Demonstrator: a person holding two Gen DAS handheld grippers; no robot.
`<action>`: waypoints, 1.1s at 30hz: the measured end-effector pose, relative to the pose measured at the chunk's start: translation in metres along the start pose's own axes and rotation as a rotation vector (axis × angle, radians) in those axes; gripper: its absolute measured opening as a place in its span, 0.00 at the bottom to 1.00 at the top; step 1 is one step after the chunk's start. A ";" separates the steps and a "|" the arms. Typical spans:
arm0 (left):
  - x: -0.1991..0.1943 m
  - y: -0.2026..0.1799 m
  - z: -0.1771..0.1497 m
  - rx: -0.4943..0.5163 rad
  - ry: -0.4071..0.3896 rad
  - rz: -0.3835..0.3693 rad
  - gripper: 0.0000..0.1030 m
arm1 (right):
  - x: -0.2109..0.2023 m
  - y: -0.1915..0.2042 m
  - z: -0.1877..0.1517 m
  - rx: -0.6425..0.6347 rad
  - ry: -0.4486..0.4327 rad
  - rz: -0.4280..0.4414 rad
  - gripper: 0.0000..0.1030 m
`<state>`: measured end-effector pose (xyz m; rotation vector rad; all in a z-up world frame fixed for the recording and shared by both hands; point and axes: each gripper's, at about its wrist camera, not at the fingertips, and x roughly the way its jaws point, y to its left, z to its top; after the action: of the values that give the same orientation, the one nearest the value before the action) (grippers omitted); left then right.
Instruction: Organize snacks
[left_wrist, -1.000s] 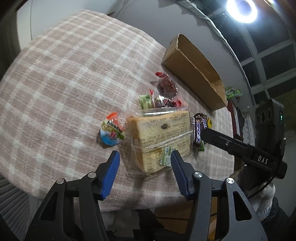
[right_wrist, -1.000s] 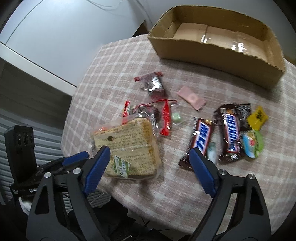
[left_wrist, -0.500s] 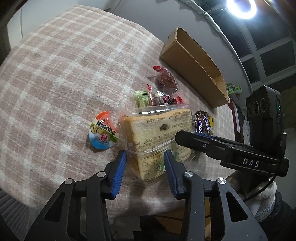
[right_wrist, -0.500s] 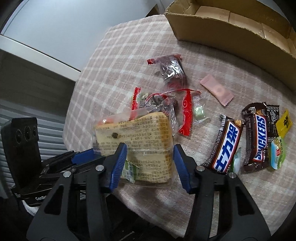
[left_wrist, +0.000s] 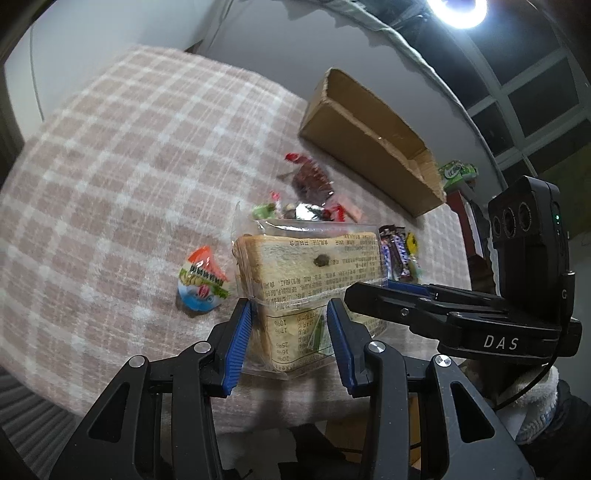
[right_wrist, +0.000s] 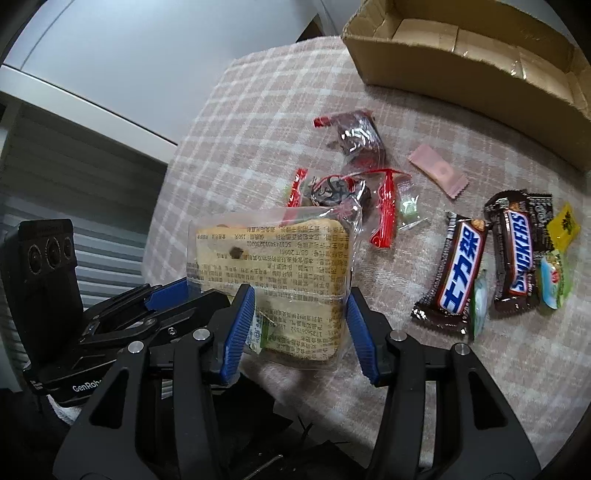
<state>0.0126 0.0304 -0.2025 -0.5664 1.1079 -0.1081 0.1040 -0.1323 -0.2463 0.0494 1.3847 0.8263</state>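
Note:
A clear-wrapped loaf of sliced bread (left_wrist: 314, 258) (right_wrist: 269, 258) sits at the near edge of the checked tablecloth. My left gripper (left_wrist: 290, 310) is shut on its near end, blue pads pressing the wrap from both sides. Coming in from the other side, my right gripper (right_wrist: 301, 295) is likewise shut on the same end. The loaf looks tipped up off the cloth at the held end. Each gripper shows in the other's view, the right one (left_wrist: 406, 299) and the left one (right_wrist: 166, 295). The open cardboard box (left_wrist: 369, 147) (right_wrist: 461, 74) stands at the far edge, with nothing seen inside.
Loose snacks lie on the cloth: a jelly cup (left_wrist: 201, 284) left of the loaf, dark red-sealed packets (right_wrist: 358, 136), a pink sachet (right_wrist: 437, 171), two chocolate bars (right_wrist: 461, 266) (right_wrist: 517, 254) and small sweets (right_wrist: 563, 225). The table edge runs just under the grippers.
Both grippers went from wide apart to closed onto the bread's near end. The loaf's held end has since come up off the cloth.

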 end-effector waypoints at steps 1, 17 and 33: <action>-0.003 -0.003 0.002 0.005 -0.008 -0.004 0.38 | -0.003 0.001 0.000 0.003 -0.005 0.003 0.51; -0.015 -0.067 0.064 0.162 -0.106 -0.087 0.38 | -0.088 -0.015 0.032 0.056 -0.188 -0.018 0.52; 0.029 -0.121 0.145 0.284 -0.131 -0.122 0.38 | -0.125 -0.060 0.088 0.106 -0.291 -0.083 0.52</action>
<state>0.1753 -0.0289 -0.1213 -0.3801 0.9106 -0.3243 0.2151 -0.2060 -0.1505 0.1858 1.1458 0.6477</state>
